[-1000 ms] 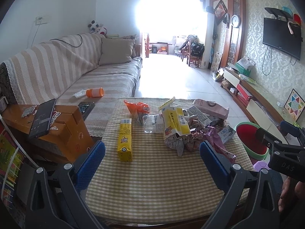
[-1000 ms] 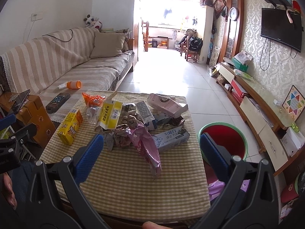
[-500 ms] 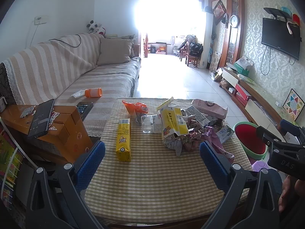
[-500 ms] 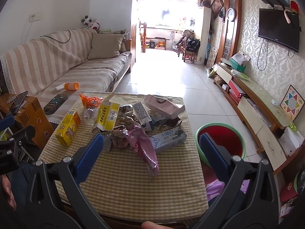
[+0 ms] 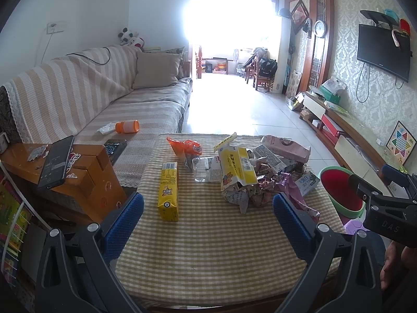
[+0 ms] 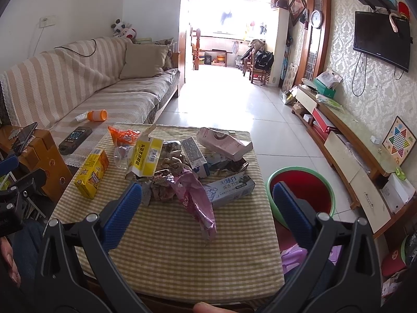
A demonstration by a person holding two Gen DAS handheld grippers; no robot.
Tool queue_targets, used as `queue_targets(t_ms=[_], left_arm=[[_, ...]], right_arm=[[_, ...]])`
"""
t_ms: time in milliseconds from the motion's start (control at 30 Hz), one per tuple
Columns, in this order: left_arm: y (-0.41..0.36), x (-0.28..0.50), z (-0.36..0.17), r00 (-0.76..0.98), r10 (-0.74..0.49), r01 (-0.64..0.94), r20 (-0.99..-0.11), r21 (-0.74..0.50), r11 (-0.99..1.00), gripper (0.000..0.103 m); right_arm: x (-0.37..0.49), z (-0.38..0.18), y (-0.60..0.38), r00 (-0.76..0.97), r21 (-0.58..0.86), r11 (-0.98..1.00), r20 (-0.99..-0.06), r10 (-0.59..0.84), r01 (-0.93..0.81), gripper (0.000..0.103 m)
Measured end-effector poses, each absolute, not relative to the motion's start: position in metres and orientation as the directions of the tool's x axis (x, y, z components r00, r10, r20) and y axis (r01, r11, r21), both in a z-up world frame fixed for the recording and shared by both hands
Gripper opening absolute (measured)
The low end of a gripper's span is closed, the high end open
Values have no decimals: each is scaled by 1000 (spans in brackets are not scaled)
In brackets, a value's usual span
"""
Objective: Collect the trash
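A heap of trash lies on the checked table (image 5: 208,247): a yellow carton (image 5: 169,191) (image 6: 91,173) lying apart at the left, an opened yellow box (image 5: 235,169) (image 6: 146,156), an orange wrapper (image 5: 185,147), a pink bag (image 6: 196,203), a toothpaste box (image 6: 230,189) and a pink box (image 6: 224,143). A red bin with a green rim (image 6: 301,190) (image 5: 338,190) stands on the floor right of the table. My left gripper (image 5: 207,206) is open and empty above the table's near part. My right gripper (image 6: 207,198) is open and empty above the pink bag.
A striped sofa (image 5: 91,99) at the left holds an orange cup (image 5: 127,126) and a remote (image 6: 75,137). A wooden side stand with a phone (image 5: 56,163) is at the near left. A low TV cabinet (image 6: 346,140) runs along the right wall.
Both grippers have drifted slightly; the views shifted a little, the trash looks marginally farther. Both stay open and empty. Nothing on the table moved.
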State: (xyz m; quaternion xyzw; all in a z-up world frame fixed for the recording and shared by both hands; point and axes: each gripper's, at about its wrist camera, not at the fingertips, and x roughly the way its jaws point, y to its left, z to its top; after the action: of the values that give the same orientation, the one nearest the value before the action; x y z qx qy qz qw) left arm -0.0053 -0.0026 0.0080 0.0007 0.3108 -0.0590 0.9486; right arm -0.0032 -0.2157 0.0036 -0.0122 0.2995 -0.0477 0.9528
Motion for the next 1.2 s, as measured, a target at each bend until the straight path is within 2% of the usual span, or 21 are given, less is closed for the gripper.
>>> queue_targets(t_ms=[600, 933, 1200], left_arm=[[2, 0, 1, 790, -105, 100, -604, -42, 994, 95], [5, 18, -18, 755, -86, 81, -650, -38, 996, 95], [14, 63, -46, 691, -49, 48, -721, -22, 999, 95]], right_arm=[[-3, 2, -216, 813, -52, 995, -575, -97, 82, 100], [13, -22, -226, 775, -33, 995, -625, -96, 97, 100], [47, -44, -249, 737, -2, 992, -670, -92, 123, 100]])
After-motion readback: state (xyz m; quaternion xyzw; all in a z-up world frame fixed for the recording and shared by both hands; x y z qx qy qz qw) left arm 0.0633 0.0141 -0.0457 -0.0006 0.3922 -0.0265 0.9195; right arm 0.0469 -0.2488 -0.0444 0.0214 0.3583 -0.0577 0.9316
